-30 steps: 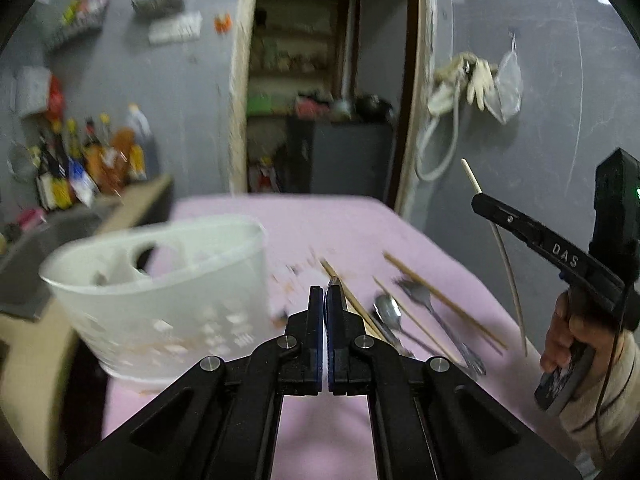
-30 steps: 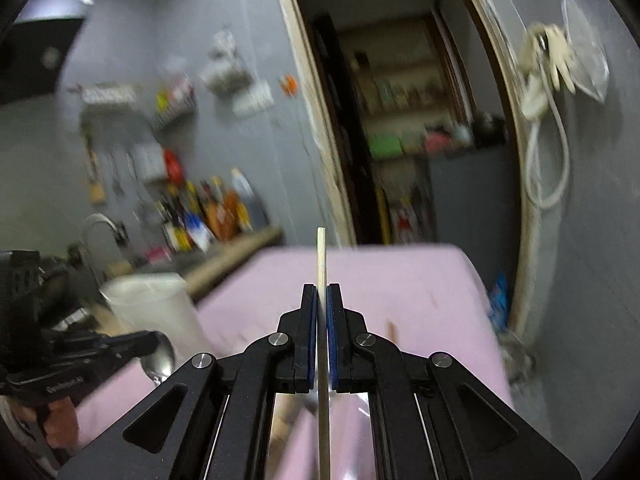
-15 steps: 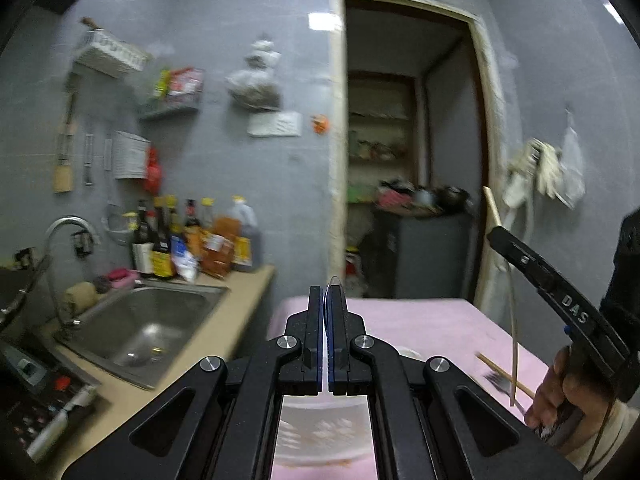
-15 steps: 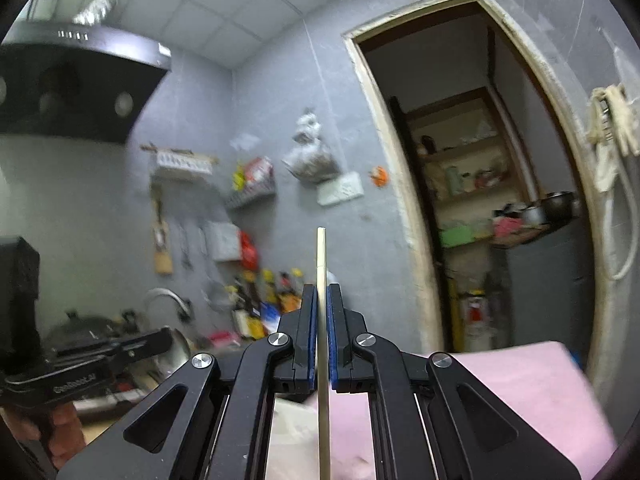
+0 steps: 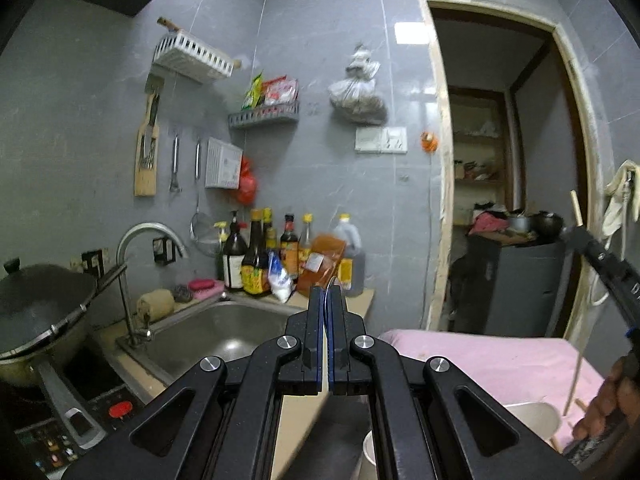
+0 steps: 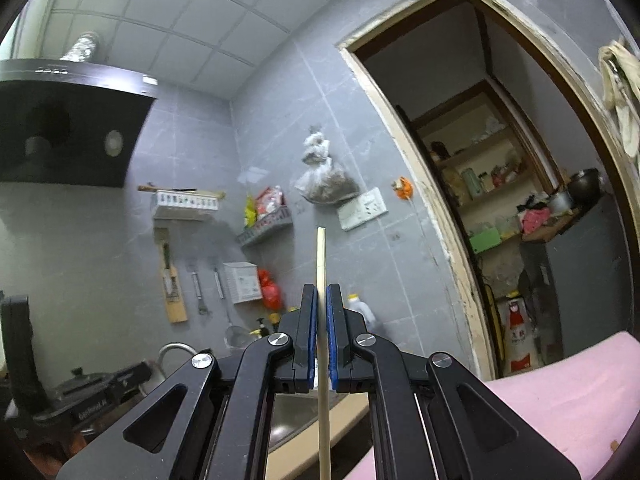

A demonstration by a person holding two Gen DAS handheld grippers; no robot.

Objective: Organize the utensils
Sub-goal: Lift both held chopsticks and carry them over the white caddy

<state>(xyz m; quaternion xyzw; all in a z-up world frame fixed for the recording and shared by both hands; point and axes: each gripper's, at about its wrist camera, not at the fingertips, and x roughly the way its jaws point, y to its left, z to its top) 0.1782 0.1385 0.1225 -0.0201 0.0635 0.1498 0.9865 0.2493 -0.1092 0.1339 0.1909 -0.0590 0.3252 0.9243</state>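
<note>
My left gripper (image 5: 328,292) is shut on a thin metal spoon (image 5: 329,283), seen edge-on as a silver rim above the jaws. My right gripper (image 6: 321,292) is shut on a pale wooden chopstick (image 6: 321,260) that stands upright through the jaws. In the left wrist view the right gripper (image 5: 578,234) is at the far right with the chopstick (image 5: 574,372) hanging below it, over the white basket (image 5: 532,416) on the pink table cover (image 5: 480,356). The left gripper (image 6: 136,372) shows at the lower left of the right wrist view.
A steel sink (image 5: 224,332) with a tap (image 5: 132,248) lies ahead on the left, with sauce bottles (image 5: 280,260) behind it. A lidded wok (image 5: 36,304) sits on a cooker at far left. A person's hand (image 5: 612,400) holds the right gripper. An open doorway (image 6: 500,220) leads to shelves.
Both views have swung up from the pink table to the wall, sink and ceiling. The loose utensils on the table have dropped out of view. Both grippers stay shut.
</note>
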